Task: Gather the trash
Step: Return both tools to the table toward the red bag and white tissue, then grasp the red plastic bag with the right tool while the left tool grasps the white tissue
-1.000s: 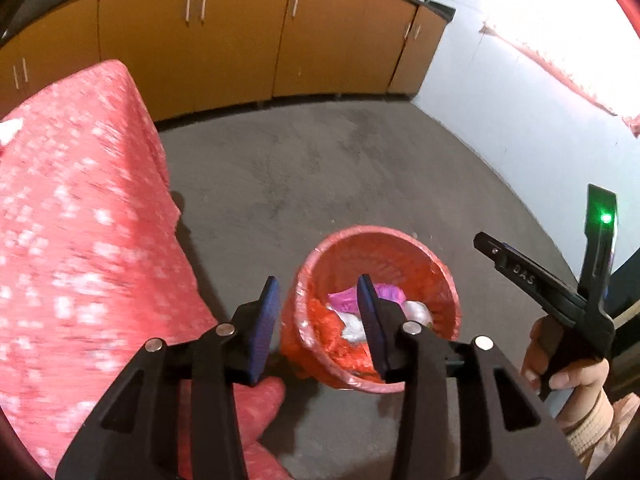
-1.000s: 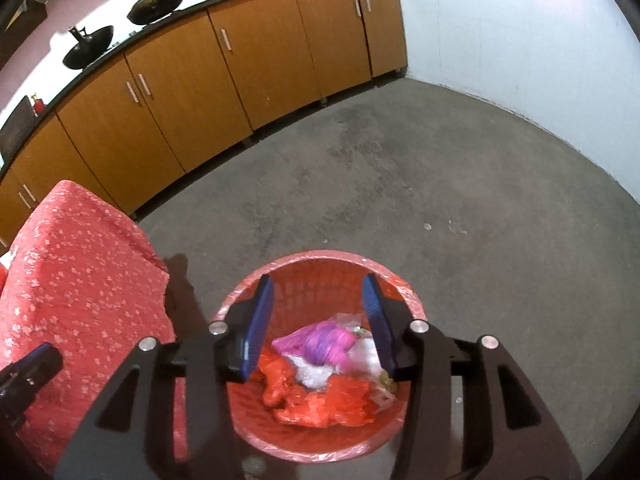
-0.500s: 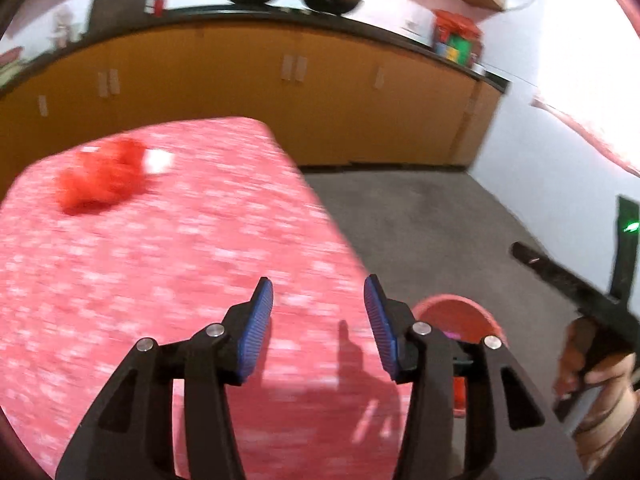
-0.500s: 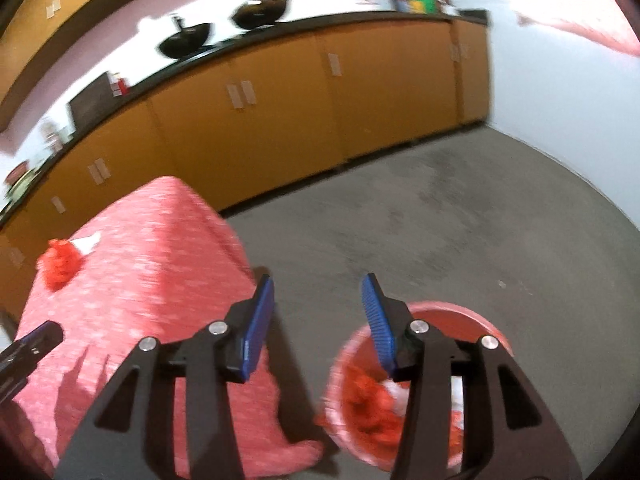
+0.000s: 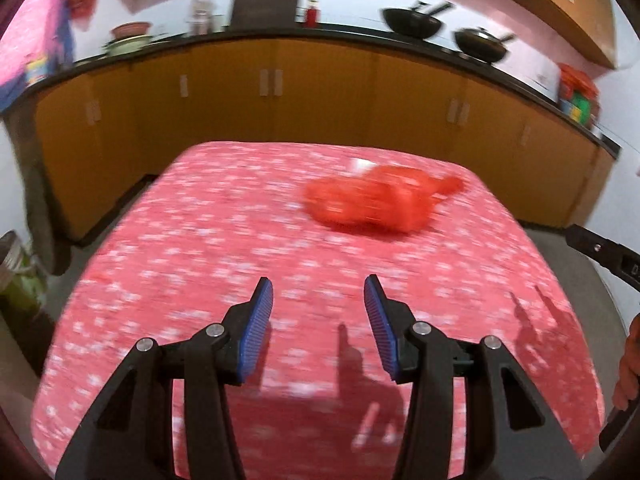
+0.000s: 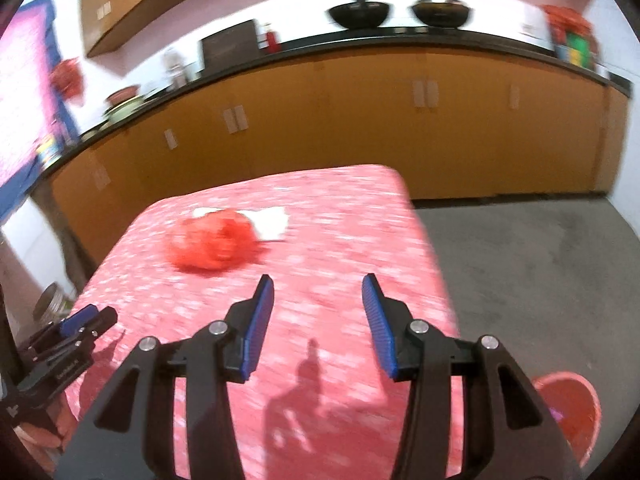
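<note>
A crumpled red plastic bag (image 5: 376, 204) lies on the far part of the table with the red flowered cloth (image 5: 224, 240); it also shows in the right wrist view (image 6: 214, 244), with a white paper scrap (image 6: 268, 220) just behind it. My left gripper (image 5: 318, 320) is open and empty above the near middle of the table. My right gripper (image 6: 318, 320) is open and empty above the table's right part. The red trash basket (image 6: 568, 412) stands on the floor at the lower right.
Orange cabinets (image 5: 320, 92) under a dark counter with woks line the far wall. Grey floor (image 6: 540, 272) lies right of the table. The other gripper's body shows at the right edge of the left wrist view (image 5: 600, 248) and at the lower left of the right wrist view (image 6: 60, 344).
Both grippers have swung up and away from the red basket to over the table. The red bag now lies ahead of them. Both jaws stay open and empty.
</note>
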A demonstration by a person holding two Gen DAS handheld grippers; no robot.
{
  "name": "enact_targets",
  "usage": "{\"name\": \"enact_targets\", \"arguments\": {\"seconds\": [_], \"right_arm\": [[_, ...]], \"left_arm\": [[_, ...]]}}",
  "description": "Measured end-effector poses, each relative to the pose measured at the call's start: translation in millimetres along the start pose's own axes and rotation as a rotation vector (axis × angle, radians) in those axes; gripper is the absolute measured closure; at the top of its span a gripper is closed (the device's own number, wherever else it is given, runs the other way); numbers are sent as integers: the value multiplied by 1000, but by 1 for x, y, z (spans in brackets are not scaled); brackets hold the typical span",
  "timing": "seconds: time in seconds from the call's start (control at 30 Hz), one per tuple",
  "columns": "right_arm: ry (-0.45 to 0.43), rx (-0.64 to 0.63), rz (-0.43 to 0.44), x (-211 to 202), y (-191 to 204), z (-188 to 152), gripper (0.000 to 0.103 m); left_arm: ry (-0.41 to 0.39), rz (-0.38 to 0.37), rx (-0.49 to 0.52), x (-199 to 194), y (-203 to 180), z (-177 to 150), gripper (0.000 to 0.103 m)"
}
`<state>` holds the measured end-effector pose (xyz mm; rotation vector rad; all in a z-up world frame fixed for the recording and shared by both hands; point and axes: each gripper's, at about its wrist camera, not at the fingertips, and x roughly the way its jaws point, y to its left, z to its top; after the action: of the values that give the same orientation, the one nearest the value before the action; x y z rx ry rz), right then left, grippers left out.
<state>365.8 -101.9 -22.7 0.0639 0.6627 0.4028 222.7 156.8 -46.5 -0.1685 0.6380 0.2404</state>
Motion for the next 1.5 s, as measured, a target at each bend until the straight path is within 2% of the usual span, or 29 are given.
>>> {"name": "enact_targets", "arguments": {"seconds": [0.2, 0.3, 0.5, 0.53, 0.57, 0.6, 0.63, 0.67, 0.73, 0.9, 1.1, 1.27, 1.5], "right_arm": [[14, -35, 53, 46, 71, 17, 50], [8, -67, 65, 64, 99, 25, 49], [26, -140, 15, 100, 135, 28, 44], [39, -149, -4, 106, 137, 28, 44], [50, -155, -16, 110, 138, 27, 49], [69, -162, -34, 116, 139, 25, 58], [89, -171, -47, 121, 138, 23, 82], [112, -170, -44, 125, 135, 21, 93], [125, -158, -19, 124, 130, 16, 98], [103, -147, 9, 104, 115, 6, 100], [71, -113, -3, 76, 83, -5, 100], [26, -82, -85, 56, 49, -7, 100], [1, 98, -186, 48, 3, -9, 100]], "left_arm": [[-10, 69, -70, 9, 56, 7, 53], [8, 71, -126, 10, 78, 7, 53], [13, 64, -178, 12, 100, 9, 53], [16, 59, -180, 13, 100, 9, 53], [19, 57, -181, 14, 101, 8, 53], [21, 54, -179, 14, 100, 8, 53], [24, 50, -175, 15, 99, 8, 53], [25, 48, -173, 15, 98, 9, 52], [25, 42, -172, 16, 97, 9, 52], [26, 24, -163, 26, 84, 16, 52], [-1, -9, -88, 38, 51, 28, 48], [-28, -57, -13, 54, 12, 41, 45], [-28, -97, 91, 75, -35, 54, 42]]}}
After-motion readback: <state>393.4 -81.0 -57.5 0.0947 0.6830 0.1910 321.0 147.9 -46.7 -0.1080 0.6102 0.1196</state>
